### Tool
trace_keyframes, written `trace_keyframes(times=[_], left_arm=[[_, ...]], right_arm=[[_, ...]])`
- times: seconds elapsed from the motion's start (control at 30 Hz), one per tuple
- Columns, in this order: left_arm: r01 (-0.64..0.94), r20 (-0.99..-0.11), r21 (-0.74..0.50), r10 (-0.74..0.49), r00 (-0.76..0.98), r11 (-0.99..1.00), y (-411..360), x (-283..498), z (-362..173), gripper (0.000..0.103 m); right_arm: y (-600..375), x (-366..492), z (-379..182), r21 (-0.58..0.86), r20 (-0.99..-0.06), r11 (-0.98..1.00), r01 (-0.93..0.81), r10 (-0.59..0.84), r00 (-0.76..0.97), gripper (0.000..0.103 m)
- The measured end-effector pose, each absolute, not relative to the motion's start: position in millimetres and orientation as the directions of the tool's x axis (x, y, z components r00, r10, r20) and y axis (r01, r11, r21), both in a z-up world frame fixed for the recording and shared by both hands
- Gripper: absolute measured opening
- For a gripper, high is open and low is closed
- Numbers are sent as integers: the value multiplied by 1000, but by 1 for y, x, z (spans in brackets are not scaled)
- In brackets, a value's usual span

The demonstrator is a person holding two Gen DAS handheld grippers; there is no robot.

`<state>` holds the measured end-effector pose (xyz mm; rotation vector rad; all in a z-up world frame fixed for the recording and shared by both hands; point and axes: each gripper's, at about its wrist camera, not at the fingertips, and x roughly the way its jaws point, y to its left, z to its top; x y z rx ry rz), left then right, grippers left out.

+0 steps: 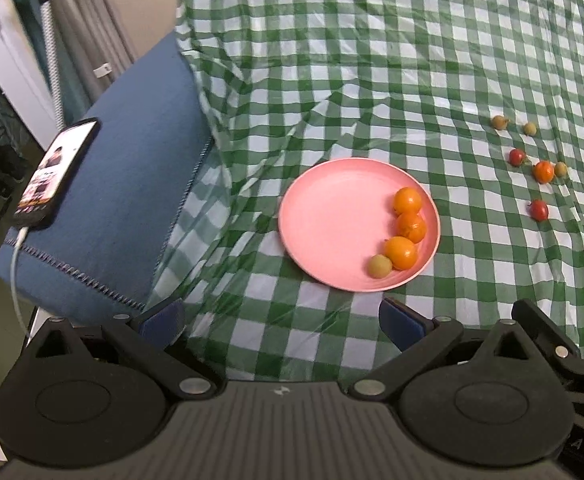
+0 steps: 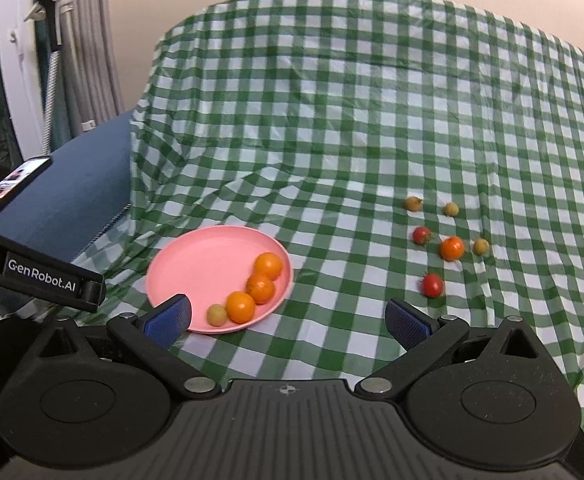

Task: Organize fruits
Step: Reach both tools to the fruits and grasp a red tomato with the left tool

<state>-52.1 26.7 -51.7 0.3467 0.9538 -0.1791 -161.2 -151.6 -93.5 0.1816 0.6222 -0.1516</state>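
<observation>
- Round pink plastic plate (image 1: 332,216), mid-frame on the green-and-white checked cloth (image 1: 372,60), holds three orange fruits (image 1: 411,227) and one small yellowish fruit (image 1: 380,266).
- Six small loose fruits (image 2: 451,248) lie right of the plate.
- Left gripper (image 1: 281,318) and right gripper (image 2: 287,318) are both spread wide, holding nothing.

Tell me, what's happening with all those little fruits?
A person holding two grippers is sorting fruit on a green checked tablecloth. The round pink plate already holds three orange fruits and one small yellowish fruit. Six more small fruits lie loose on the cloth to the right, including one red fruit. The left gripper and right gripper are both open and empty.
</observation>
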Motion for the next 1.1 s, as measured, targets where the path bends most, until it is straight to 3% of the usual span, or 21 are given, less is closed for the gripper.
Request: trace_keyframes(times=[0.53,0.9,1.1], left_arm=[[451,-875,197,-51,481,870,-102,14,-92,103],[587,-877,146,-171,449,796,-244,96,-151,103],[654,-892,117,-211,401,748,-306,122,-198,103]], right_arm=[[-273,-131,-154,108,-644,886,450,-282,711,102],[-405,-57,-201,33,-604,803,594,-458,652,102],[-456,0,-255,34,-672,838,544,-384,633,102]])
